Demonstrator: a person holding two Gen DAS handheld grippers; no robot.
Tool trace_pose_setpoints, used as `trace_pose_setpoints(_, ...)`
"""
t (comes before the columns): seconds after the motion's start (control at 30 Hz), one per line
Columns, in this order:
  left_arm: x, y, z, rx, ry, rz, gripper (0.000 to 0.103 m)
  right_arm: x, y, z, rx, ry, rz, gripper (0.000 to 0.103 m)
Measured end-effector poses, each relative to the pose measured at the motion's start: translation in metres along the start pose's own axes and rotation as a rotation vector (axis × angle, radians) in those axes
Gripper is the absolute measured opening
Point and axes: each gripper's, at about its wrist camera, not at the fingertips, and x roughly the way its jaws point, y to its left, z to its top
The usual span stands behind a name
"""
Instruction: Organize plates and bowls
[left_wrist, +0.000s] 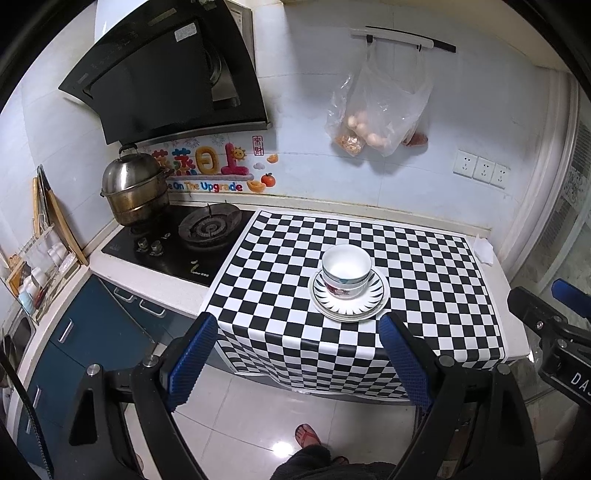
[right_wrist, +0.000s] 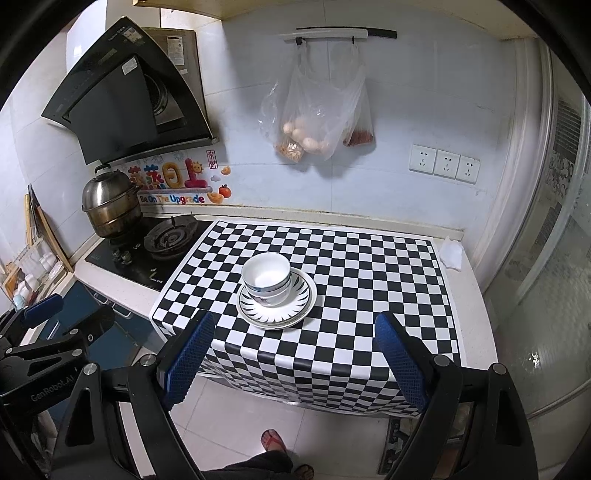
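White bowls (left_wrist: 346, 271) sit nested, one inside another, on stacked plates (left_wrist: 373, 301) with a black ray pattern. The stack stands mid-way on the checkered cloth (left_wrist: 424, 266). It also shows in the right wrist view: bowls (right_wrist: 266, 280), plates (right_wrist: 303, 295). My left gripper (left_wrist: 297, 325) is open and empty, held back from the counter's front edge, in front of the stack. My right gripper (right_wrist: 293, 325) is open and empty, also off the counter in front. Each gripper shows at the edge of the other's view.
A gas hob (left_wrist: 177, 240) with a steel steamer pot (left_wrist: 133, 192) lies left of the cloth. A range hood (left_wrist: 166, 74) hangs above it. Plastic bags (left_wrist: 380, 110) hang on the wall. Crumpled paper (left_wrist: 484, 249) lies at the counter's right end. My sandaled foot (left_wrist: 306, 435) is on the floor.
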Motion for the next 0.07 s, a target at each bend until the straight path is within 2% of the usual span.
trace_pose_setpoints(0.07,-0.002,0.0005,0.0006,-0.005,-0.002,-0.001,0.089,-0.0004,0.0006,-0.0005,-0.001,0.0,0.001,0.091)
